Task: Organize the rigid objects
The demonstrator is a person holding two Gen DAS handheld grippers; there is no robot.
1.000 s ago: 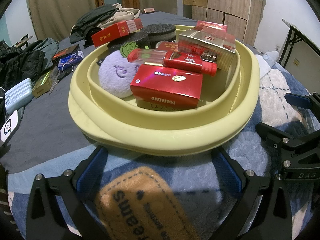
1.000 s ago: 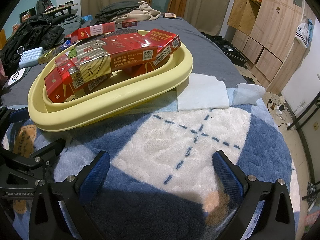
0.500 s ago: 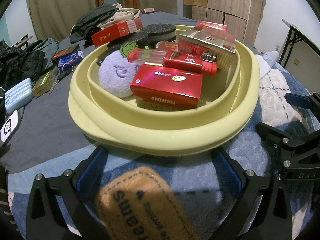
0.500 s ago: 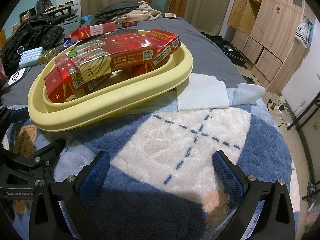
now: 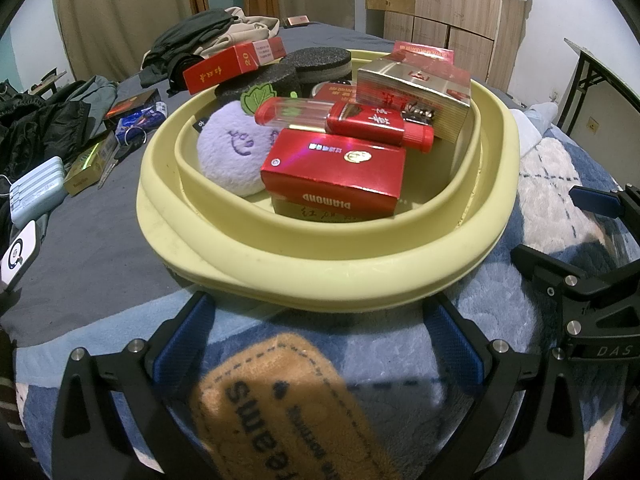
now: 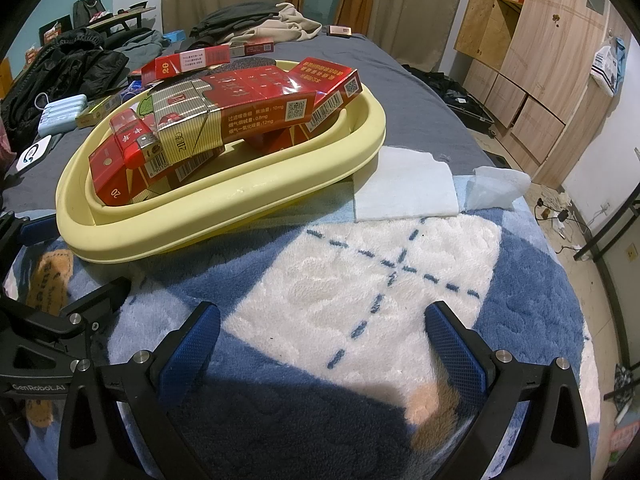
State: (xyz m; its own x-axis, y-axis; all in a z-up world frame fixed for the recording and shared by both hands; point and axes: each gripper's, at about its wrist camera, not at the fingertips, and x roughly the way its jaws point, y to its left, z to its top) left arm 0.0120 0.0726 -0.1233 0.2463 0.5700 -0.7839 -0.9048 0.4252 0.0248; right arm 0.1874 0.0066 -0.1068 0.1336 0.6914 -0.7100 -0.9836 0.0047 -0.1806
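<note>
- Nothing differs from the earlier frames: both grippers and every item sit as before.
- Left gripper (image 5: 320, 334) spread wide, empty, above the blue fleece blanket (image 5: 400, 360).
- Right gripper (image 6: 320, 336) likewise released, holding nothing.
- Yellow basin (image 5: 320, 268) at 12 o'clock of the left gripper, holding the red DIAMOND box (image 5: 334, 172), purple plush (image 5: 230, 152) and gold carton (image 5: 416, 96).
- From the right gripper, the basin lies at 10 o'clock.

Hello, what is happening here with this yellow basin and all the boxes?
A person holds two grippers over a blanket on a bed. Both the left gripper and the right gripper are open and hold nothing. The yellow basin in front of them is already piled with red boxes, a purple plush and black sponges. More small things lie on the grey sheet beside it.
</note>
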